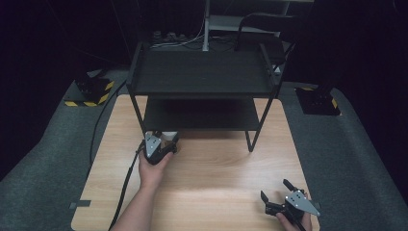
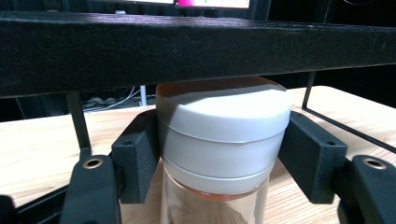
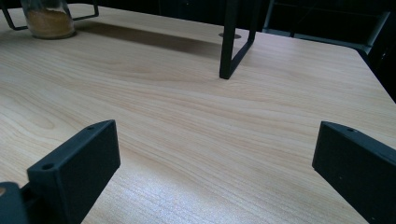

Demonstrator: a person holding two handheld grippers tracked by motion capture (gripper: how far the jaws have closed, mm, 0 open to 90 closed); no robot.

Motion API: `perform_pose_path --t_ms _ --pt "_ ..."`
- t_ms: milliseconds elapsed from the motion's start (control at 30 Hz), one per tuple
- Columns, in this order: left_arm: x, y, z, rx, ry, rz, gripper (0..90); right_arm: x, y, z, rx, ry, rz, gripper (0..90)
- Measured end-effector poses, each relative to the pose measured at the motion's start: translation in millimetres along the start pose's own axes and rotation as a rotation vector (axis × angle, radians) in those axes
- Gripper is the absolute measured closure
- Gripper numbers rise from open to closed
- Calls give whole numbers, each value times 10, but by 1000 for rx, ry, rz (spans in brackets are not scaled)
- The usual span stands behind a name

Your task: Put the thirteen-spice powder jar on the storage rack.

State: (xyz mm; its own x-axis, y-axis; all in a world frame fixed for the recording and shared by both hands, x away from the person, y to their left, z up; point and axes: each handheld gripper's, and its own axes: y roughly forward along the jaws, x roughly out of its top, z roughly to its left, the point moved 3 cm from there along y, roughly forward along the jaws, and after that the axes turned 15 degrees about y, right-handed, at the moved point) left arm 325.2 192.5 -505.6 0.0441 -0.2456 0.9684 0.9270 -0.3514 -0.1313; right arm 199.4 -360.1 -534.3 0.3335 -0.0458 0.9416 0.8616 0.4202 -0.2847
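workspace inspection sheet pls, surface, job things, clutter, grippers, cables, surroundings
surface: light wooden table, bare around the rack.
job's things: glass jar with a white lid, brownish contents inside, standing at the front left edge of the black two-tier rack, just under its lower shelf.
clutter: nothing seen.
grippers: left gripper shut on the jar, fingers pressing the lid's sides; right gripper open above the table's near right corner, holding nothing.
cables: a black cable trails from the left gripper; more cables lie behind the rack.
surroundings: grey floor covering, dark room, yellow-black striped bases at both sides.
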Motion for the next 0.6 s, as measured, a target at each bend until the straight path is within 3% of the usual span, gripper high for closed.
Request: perform_pose_path --t_ms 367,600 --pt "46 -77 14 -26 37 14 337 -3 -2 -1 5 -12 -1 5" --pt "20 -229 -13 -39 17 8 337 -4 -3 -3 6 -15 -2 5"
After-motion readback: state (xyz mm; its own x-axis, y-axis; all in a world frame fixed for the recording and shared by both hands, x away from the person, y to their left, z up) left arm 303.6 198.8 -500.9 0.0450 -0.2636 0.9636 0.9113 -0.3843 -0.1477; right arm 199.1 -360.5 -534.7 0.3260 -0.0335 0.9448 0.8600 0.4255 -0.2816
